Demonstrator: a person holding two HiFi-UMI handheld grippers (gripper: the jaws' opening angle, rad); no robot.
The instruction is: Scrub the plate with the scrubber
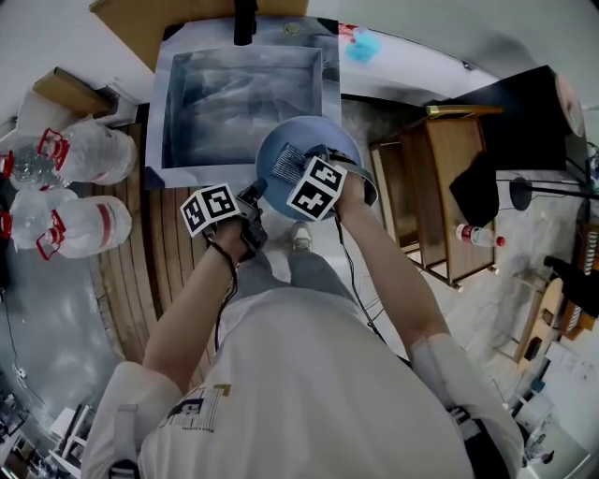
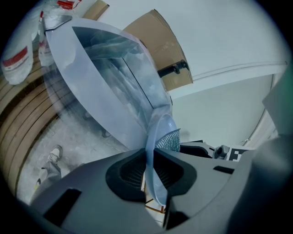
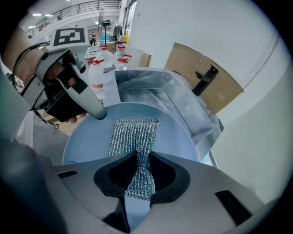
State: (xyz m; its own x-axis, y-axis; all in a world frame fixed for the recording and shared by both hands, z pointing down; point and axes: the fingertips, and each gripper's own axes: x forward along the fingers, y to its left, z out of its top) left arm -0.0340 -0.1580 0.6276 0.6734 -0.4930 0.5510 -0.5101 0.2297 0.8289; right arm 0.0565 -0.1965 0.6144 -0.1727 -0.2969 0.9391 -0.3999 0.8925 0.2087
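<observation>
Metal sink (image 1: 239,94), cardboard sheet (image 1: 150,23), water jugs (image 1: 89,154), wooden cabinet (image 1: 440,182)

The head camera is looking steeply down, while both gripper cameras are looking from very close at the same round blue plate (image 1: 311,131) and metal sink (image 1: 241,94).

The left gripper (image 2: 151,171) fills 6 o'clock, its jaws pressed on the rim of a pale blue plate (image 2: 160,130) seen edge-on and rising toward centre; a mesh scrubber (image 2: 168,140) lies against the plate's right face, with the right gripper (image 2: 187,147) just beyond at 4 o'clock; a steel sink (image 2: 105,77) slants down from 11 o'clock; cardboard (image 2: 160,45) and a black tap (image 2: 173,69) sit at 12; bottles (image 2: 18,55) at 10; wooden slats (image 2: 23,119) at 9; a shoe (image 2: 55,153) at 8.
</observation>
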